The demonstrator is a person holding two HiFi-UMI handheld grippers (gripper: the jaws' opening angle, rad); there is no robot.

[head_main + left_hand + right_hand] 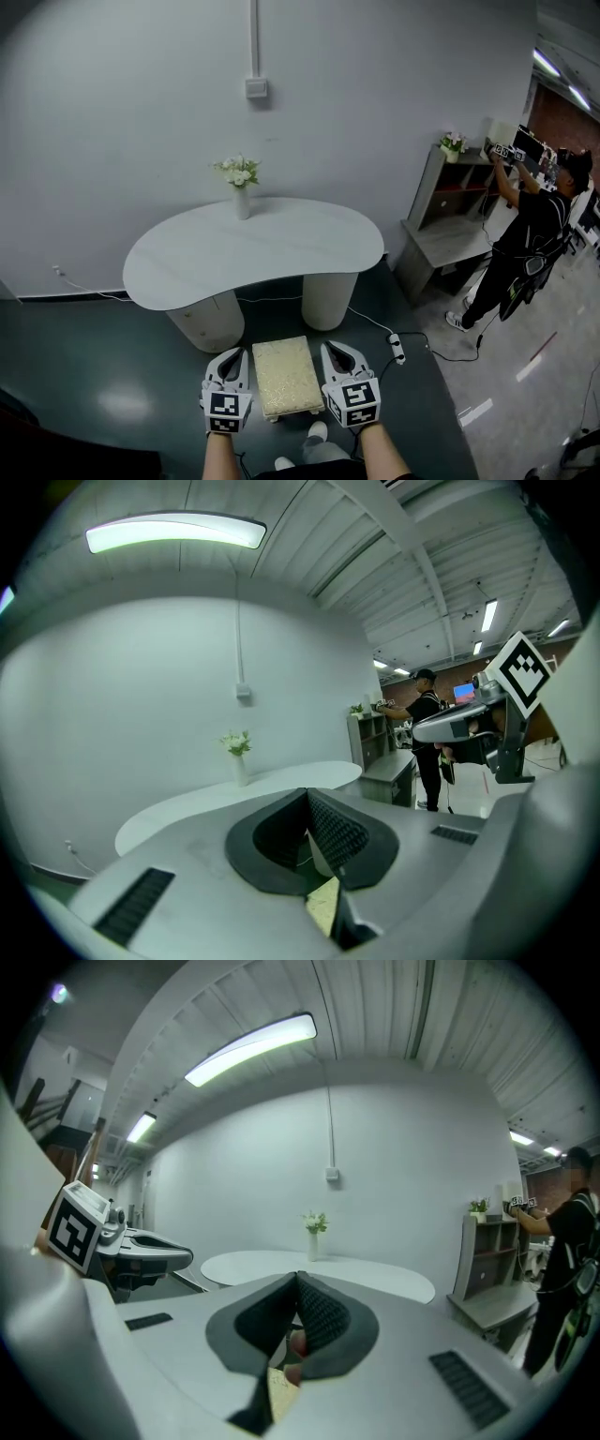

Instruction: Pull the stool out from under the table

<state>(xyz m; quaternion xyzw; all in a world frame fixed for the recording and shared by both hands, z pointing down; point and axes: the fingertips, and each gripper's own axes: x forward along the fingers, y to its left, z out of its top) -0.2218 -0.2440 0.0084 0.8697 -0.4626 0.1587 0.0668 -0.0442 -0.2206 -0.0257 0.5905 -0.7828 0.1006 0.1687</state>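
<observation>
Rectangular stool with a cream textured cushion top (284, 375): it stands on the dark grey-green floor (112, 375) on the near side of the table, clear of the tabletop's edge and directly in front of you. Your left gripper (236, 352) sits just beside the stool's left edge and your right gripper (330, 347) just beside its right edge; contact with the stool cannot be told. Left gripper view: both dark jaws meet at the tips, nothing clamped. Right gripper view: tips likewise together. White kidney-shaped table (281, 244) stands on two pale cylindrical pedestals (208, 322) against the far wall. Small white vase of white flowers (241, 183) stands at its far edge. A white power strip (397, 348) lies on the floor, right of the stool.
</observation>
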